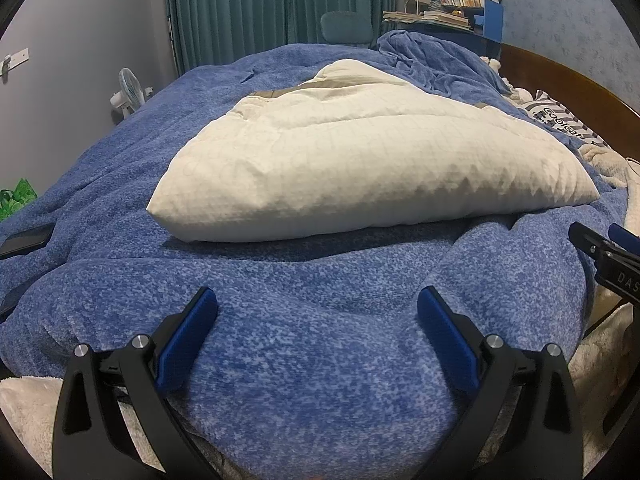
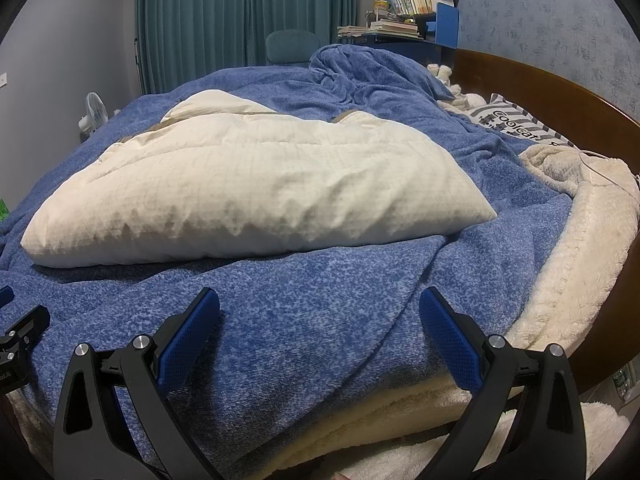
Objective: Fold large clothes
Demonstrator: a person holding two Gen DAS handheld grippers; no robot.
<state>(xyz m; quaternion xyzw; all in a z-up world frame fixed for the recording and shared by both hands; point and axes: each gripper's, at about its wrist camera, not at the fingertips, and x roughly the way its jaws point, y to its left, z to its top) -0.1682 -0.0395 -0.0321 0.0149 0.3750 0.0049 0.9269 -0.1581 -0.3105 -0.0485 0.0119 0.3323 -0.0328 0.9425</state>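
Observation:
A cream padded garment point(image 1: 360, 164) with a faint grid pattern lies spread on the blue fleece blanket point(image 1: 312, 344) that covers the bed; it also shows in the right wrist view point(image 2: 256, 192). My left gripper point(image 1: 318, 300) is open and empty, low over the blanket's near edge, short of the garment. My right gripper point(image 2: 320, 300) is open and empty, to the right of the left one, over the blanket point(image 2: 320, 320). The right gripper's tip shows at the right edge of the left wrist view point(image 1: 600, 248).
A cream fleece layer point(image 2: 580, 280) sticks out at the bed's right and near edges. A striped pillow point(image 2: 516, 126) lies by the wooden headboard point(image 2: 540, 92). A dark phone point(image 1: 26, 240) lies on the blanket at left. A fan point(image 1: 128, 94), a chair and a cluttered desk stand behind.

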